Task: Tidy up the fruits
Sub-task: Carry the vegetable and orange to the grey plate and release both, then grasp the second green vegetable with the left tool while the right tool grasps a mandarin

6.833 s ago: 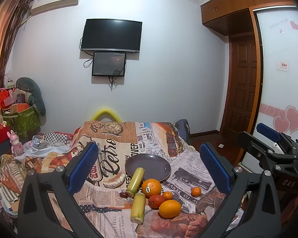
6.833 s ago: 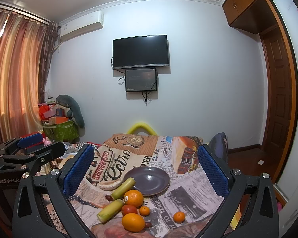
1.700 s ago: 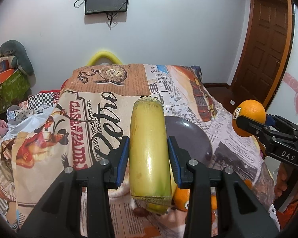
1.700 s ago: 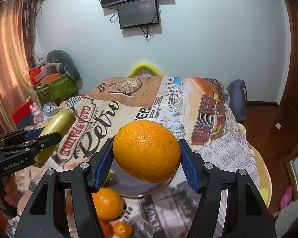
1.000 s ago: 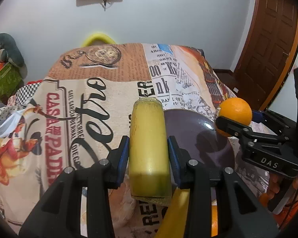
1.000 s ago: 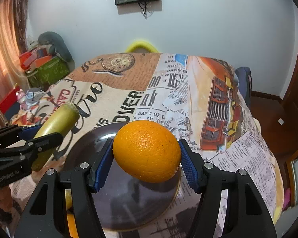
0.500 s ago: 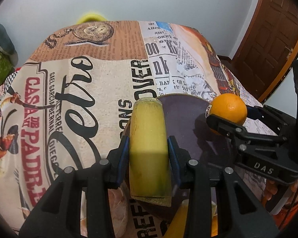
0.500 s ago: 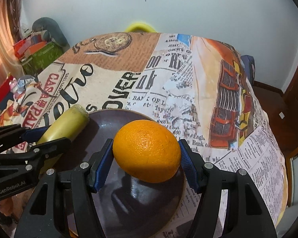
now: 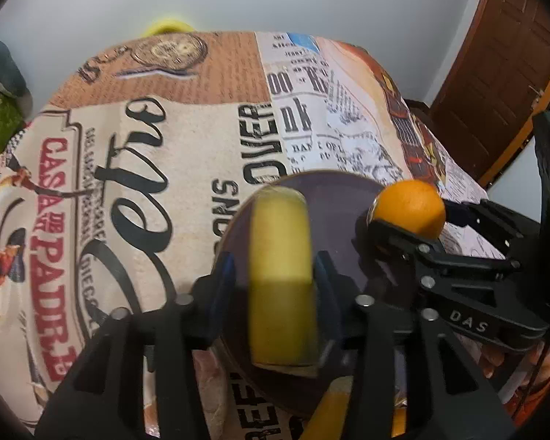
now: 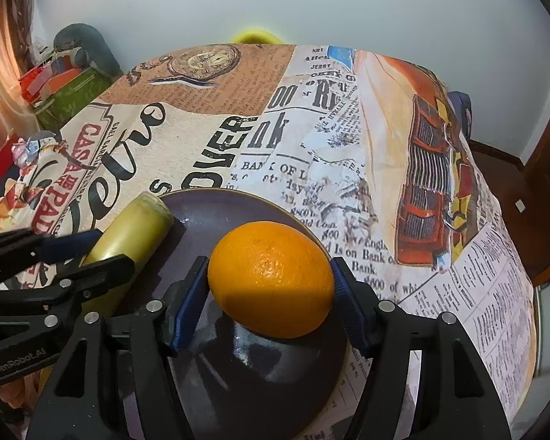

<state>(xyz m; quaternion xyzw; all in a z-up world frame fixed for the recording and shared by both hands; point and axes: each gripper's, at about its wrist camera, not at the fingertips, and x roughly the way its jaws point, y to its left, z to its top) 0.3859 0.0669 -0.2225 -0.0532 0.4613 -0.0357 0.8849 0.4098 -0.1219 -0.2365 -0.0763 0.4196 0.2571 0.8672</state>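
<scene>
My left gripper (image 9: 280, 275) is clamped on a yellow-green banana piece (image 9: 280, 256), one blue pad pressed to each side of it. The piece points straight ahead along my fingers, its cut far end reaching out past the fingertips. It sits blurred in the left wrist view, so I cannot tell whether its underside touches the dark plate (image 9: 333, 201) beneath it or hangs just above.

My right gripper (image 10: 269, 286) is closed around a large orange (image 10: 271, 278), which fills the gap between the pads and bulges forward of them. Under the orange lies the same dark plate (image 10: 220, 209), whose near half spreads below my right fingers; the fruit casts a shadow onto it, and I cannot say for sure whether it rests on the surface.

From the right wrist, the banana piece (image 10: 135, 231) lies to the left of the orange, over the plate's left rim, with the left gripper (image 10: 91, 253) holding it. From the left wrist, the orange (image 9: 407, 207) and the right gripper (image 9: 410, 220) sit to the right of my banana, near but apart.

The plate stands on a retro newspaper-print cloth (image 10: 238, 128) that stretches ahead of both grippers. Below my left gripper, another yellow fruit end (image 9: 333, 414) shows just outside the plate's near rim.
</scene>
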